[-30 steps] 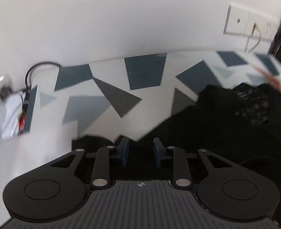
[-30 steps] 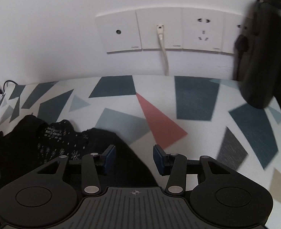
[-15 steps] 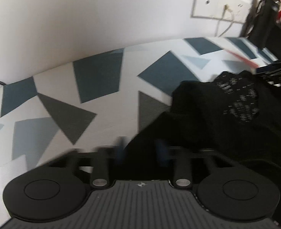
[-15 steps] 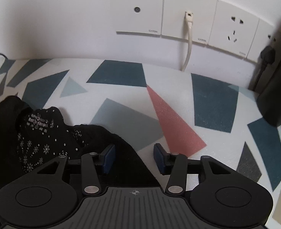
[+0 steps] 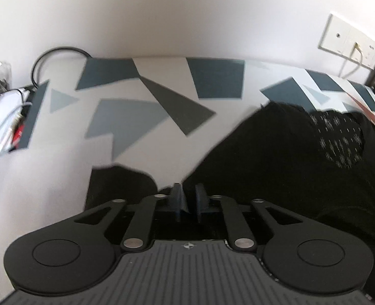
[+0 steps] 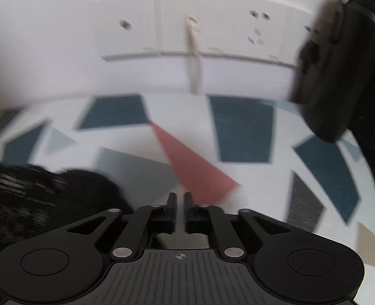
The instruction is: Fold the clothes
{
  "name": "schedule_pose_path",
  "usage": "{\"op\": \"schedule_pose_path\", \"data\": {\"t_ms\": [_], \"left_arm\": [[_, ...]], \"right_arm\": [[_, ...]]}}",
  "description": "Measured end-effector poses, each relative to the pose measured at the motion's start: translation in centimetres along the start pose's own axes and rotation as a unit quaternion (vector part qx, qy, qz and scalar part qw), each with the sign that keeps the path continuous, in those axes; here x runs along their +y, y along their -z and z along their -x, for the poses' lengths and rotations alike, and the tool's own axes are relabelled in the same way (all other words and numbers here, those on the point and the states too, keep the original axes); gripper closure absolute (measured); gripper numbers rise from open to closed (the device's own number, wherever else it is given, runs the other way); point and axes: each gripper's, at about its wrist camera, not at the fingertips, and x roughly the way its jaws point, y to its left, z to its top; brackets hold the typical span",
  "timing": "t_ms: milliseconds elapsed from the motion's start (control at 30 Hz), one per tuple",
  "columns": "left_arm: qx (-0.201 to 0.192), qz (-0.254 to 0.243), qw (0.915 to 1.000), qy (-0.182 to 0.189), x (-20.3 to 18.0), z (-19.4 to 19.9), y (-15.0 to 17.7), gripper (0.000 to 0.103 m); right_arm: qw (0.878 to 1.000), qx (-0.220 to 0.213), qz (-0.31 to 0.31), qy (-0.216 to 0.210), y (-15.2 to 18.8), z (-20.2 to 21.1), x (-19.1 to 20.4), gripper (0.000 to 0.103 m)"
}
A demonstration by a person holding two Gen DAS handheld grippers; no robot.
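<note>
A black garment (image 5: 276, 167) with a white-speckled patch lies crumpled on the patterned table (image 5: 126, 124), filling the lower right of the left wrist view. My left gripper (image 5: 189, 199) is at the garment's near left edge. Its blue pads are drawn close with dark cloth between them, so it is shut on the fabric. In the blurred right wrist view the same garment (image 6: 60, 193) sits at the lower left. My right gripper (image 6: 179, 204) is shut to a narrow slit just right of the cloth's edge. Only pale table shows through the slit.
Wall sockets (image 6: 200, 25) with a white cable (image 6: 195, 58) run along the back wall. A black bag-like object (image 6: 340, 63) hangs at the right. At the table's far left lie a plastic bag of small items (image 5: 1, 117) and a black cable loop (image 5: 57, 53).
Both grippers have gone from open to shut. The left one closed at the garment's edge. In the right view the cloth edge now lies further left of the fingers.
</note>
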Motion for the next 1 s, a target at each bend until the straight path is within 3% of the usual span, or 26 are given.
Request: {"op": "schedule_pose_path", "data": {"t_ms": [100, 200, 267, 400, 567, 633, 667, 700, 767, 833, 900, 1000], "left_arm": [[-0.037, 0.017, 0.9991, 0.014, 0.2, 0.5, -1.7, 0.076], [-0.045, 0.013, 0.9968, 0.065, -1.0, -0.4, -4.2, 0.071], [-0.044, -0.010, 0.9946, 0.093, -2.7, -1.6, -5.5, 0.061], [-0.022, -0.088, 0.9871, 0.132, -7.2, -4.3, -7.2, 0.052], [-0.001, -0.127, 0.9838, 0.126, -9.7, -6.5, -7.4, 0.047], [0.000, -0.120, 0.9840, 0.132, -9.6, -6.7, -7.1, 0.053], [-0.001, -0.116, 0.9844, 0.133, -9.4, -6.8, -6.8, 0.065], [-0.001, -0.111, 0.9847, 0.134, -9.2, -6.9, -6.8, 0.071], [-0.001, -0.100, 0.9851, 0.140, -8.8, -6.9, -6.8, 0.074], [0.001, -0.085, 0.9863, 0.141, -8.2, -6.9, -6.9, 0.086], [0.000, -0.062, 0.9875, 0.145, -7.6, -6.9, -7.0, 0.095], [-0.015, -0.036, 0.9896, 0.139, -7.1, -6.5, -6.9, 0.097]], "right_arm": [[0.999, -0.015, 0.032, -0.032, -0.8, 0.1, 2.1, 0.078], [0.996, -0.011, 0.073, -0.053, -1.7, -0.8, 4.4, 0.071], [0.994, 0.001, 0.089, -0.058, -2.3, -1.8, 5.4, 0.071], [0.990, 0.022, 0.121, -0.067, -2.5, -3.2, 6.5, 0.071], [0.985, 0.028, 0.158, -0.068, -2.0, -3.1, 7.4, 0.068], [0.982, 0.028, 0.169, -0.075, -1.9, -2.9, 7.6, 0.068], [0.981, 0.028, 0.176, -0.078, -1.8, -2.8, 7.8, 0.068], [0.979, 0.027, 0.183, -0.079, -1.8, -2.8, 7.9, 0.068], [0.978, 0.023, 0.190, -0.080, -1.8, -2.8, 7.9, 0.066], [0.980, 0.024, 0.178, -0.086, -1.8, -2.9, 7.5, 0.068], [0.982, 0.031, 0.159, -0.098, -2.0, -2.9, 7.2, 0.092], [0.986, 0.011, 0.152, -0.067, -1.8, -2.7, 6.9, 0.098]]}}
